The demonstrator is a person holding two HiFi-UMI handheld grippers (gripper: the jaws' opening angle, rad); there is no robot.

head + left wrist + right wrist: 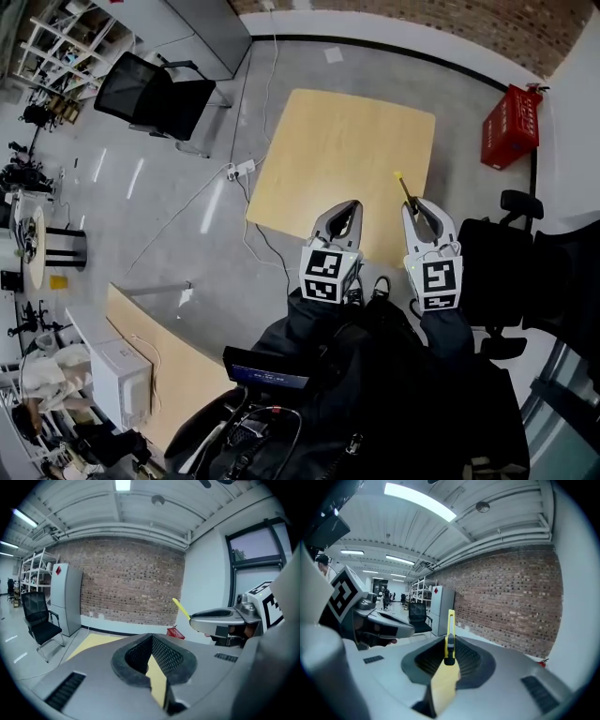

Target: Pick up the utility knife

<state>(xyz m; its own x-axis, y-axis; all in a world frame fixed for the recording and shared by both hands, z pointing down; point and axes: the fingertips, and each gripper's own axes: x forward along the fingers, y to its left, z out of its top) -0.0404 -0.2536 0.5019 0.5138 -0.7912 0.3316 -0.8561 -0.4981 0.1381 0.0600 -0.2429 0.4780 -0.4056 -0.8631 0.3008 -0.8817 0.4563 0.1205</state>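
- Utility knife (449, 637): yellow body with a black piece on it, clamped between the jaws of the right gripper (449, 654). It lies lengthwise along the jaws, and its yellow end projects past their tips. It is held in the air, clear of any surface.
- In the head view the knife (406, 190) shows as a thin dark stick with a yellow tip. It points forward out of the right gripper (419, 208) and is seen against the near right part of the wooden table (328, 150).
- Right gripper pose: held out in front of the body and heading forward, with its marker cube (437, 279) facing up to the camera and a dark sleeve (448, 330) behind it.
- Left gripper (351, 210): beside the right one, near but apart, on much the same heading and angled slightly inward. Its jaws meet at the tips with nothing between them; only the table top shows through the slot behind the left gripper (151, 638) tips.
- Left gripper view only: the right gripper seen side-on, with the knife's yellow end (180, 609) rising at a slant from its tips. Beyond are a red crate (176, 633), a brick wall (131, 585) and a grey cabinet (65, 597).
- Right gripper view only: the knife's black piece close up, and the left gripper at the left edge.
- Head view only: the whole table outline, a black chair (155, 94), a power strip (240, 170) on the grey floor (187, 225), and the crate (511, 127) at the right.
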